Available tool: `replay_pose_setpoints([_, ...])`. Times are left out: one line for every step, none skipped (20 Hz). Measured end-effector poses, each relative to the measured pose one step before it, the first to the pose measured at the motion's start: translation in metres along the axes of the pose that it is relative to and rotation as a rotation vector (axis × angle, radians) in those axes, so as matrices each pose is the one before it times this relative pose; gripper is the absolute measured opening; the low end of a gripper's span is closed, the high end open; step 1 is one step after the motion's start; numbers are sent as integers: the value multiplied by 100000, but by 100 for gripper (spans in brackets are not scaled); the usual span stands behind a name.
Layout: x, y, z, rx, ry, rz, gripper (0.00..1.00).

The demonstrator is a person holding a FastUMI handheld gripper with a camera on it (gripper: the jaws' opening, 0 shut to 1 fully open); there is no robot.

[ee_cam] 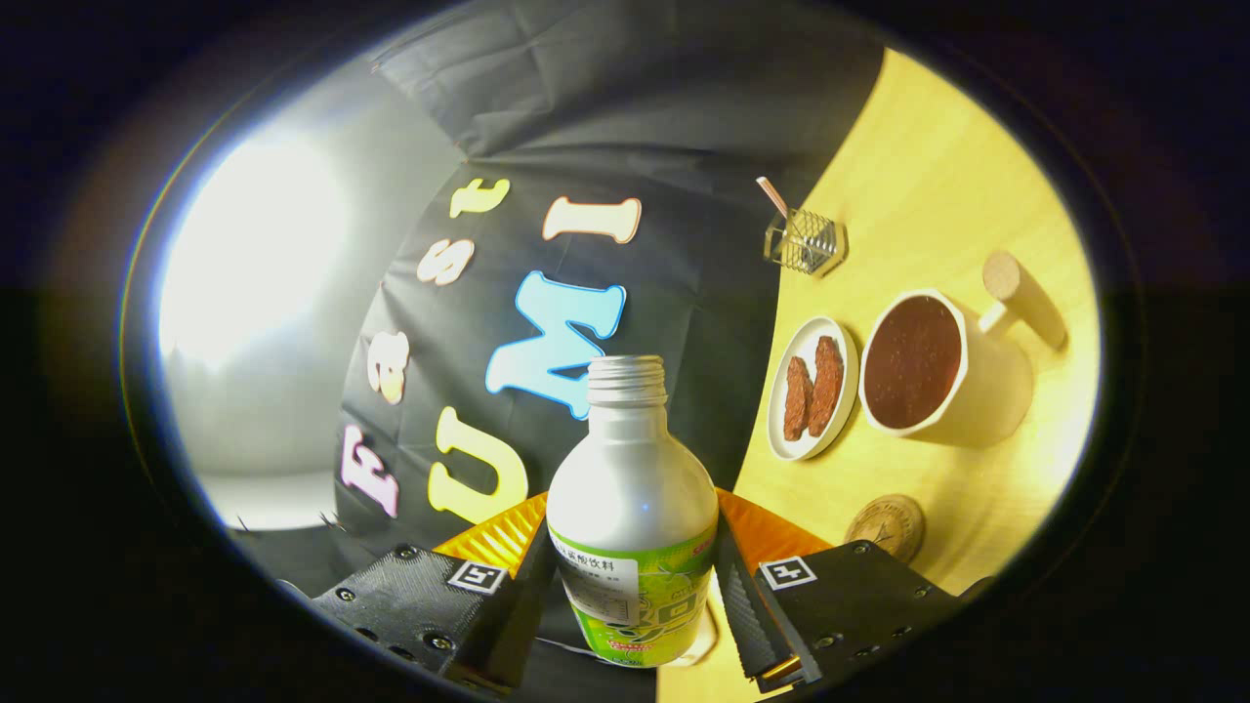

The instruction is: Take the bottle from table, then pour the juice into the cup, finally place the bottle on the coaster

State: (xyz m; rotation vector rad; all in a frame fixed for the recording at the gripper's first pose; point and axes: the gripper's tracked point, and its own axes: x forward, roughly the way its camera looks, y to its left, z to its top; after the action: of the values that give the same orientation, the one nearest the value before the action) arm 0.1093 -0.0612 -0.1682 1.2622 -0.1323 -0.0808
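My gripper (633,576) is shut on a silvery bottle (632,508) with a green label and an uncapped threaded neck; both fingers press on its sides. The whole view is rolled, so the wooden table (937,195) stands steeply beside the bottle. On it, beyond the fingers, sits a white cup (937,366) with a wooden handle, holding dark red liquid. A round wooden coaster (887,527) lies close to one finger, nearer than the cup.
A small white plate (812,389) with two brown pieces sits between the cup and the table's edge. Farther along the edge stands a wire holder (806,241) with a straw. The black booth wall hangs behind, with a bright light off to one side.
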Motion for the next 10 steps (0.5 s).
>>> replay_pose_setpoints([-127,-150,-396,-5284,944,-791,79])
replay_pose_setpoints([-6,-88,-209,-5407,387,-586,79])
replay_pose_setpoints([-20,-159,-214,-5600,885,-794,79])
replay_pose_setpoints([2,45,-371,-5571,929,-926,79])
replay_pose_setpoints([-496,-19,-348,-5565,398,-532,79])
replay_pose_setpoints([-97,687,193,-5684,198,-429,79])
replay_pose_setpoints([151,64,111,-5741,360,-461,79])
replay_pose_setpoints([143,349,97,-5978,442,-342,79])
replay_pose_setpoints([-37,290,25,-5858,843,-281,79])
replay_pose_setpoints([-128,235,106,-5780,713,-825,79])
